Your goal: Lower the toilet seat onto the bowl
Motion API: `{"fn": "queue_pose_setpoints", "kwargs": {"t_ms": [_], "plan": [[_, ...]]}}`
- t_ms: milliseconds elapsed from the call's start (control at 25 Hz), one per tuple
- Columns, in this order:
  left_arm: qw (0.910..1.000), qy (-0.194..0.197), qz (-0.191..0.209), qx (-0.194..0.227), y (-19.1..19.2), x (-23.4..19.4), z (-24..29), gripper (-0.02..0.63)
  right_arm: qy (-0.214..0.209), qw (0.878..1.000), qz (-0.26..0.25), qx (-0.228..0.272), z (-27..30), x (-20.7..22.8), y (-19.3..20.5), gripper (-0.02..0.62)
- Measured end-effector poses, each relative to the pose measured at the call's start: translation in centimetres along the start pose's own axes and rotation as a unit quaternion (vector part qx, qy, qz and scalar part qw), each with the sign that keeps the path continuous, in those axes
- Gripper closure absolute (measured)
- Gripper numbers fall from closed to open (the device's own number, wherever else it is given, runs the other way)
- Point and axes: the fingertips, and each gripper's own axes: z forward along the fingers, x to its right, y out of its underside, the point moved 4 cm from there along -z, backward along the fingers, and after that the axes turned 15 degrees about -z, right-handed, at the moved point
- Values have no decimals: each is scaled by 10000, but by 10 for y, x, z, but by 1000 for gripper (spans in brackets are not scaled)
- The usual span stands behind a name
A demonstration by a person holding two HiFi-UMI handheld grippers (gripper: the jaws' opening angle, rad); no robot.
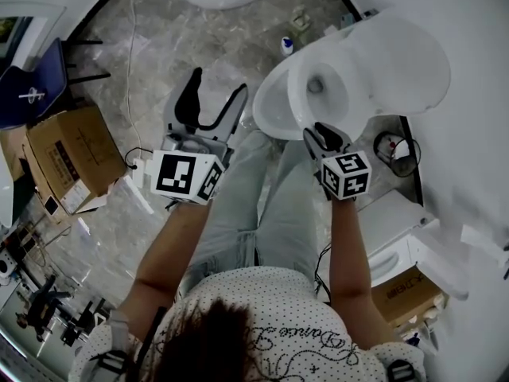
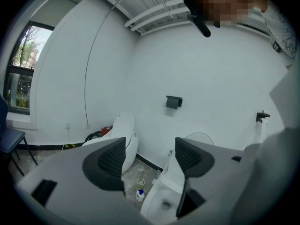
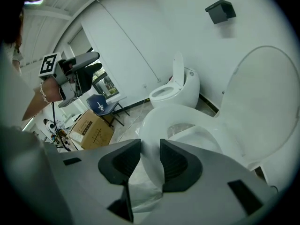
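Right gripper (image 3: 150, 149) pinches the front rim of the white oval plastic toilet seat (image 3: 154, 118) to ease it onto the ceramic bowl (image 1: 269, 110) — left gripper (image 2: 151, 153) hangs wide open, empty.

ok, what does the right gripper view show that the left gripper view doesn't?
Right gripper view only: right gripper shut on the toilet seat front rim, the left gripper seen from outside, a cardboard box. Left gripper view only: the left gripper's open, empty jaws, a blue-capped bottle. Both: the near toilet, second toilet, black wall holder, blue chair.
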Motion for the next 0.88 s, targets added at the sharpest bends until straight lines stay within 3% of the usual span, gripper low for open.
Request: {"fn": "queue_pose_setpoints", "kwargs": {"t_ms": [400, 880], "plan": [[9999, -46, -104, -19, 31, -22, 0, 296, -80, 9996, -97, -248, 34, -24, 18, 453], [9990, -82, -251, -374, 83, -41, 0, 296, -266, 9984, -276, -408, 78, -51, 47, 459]]}}
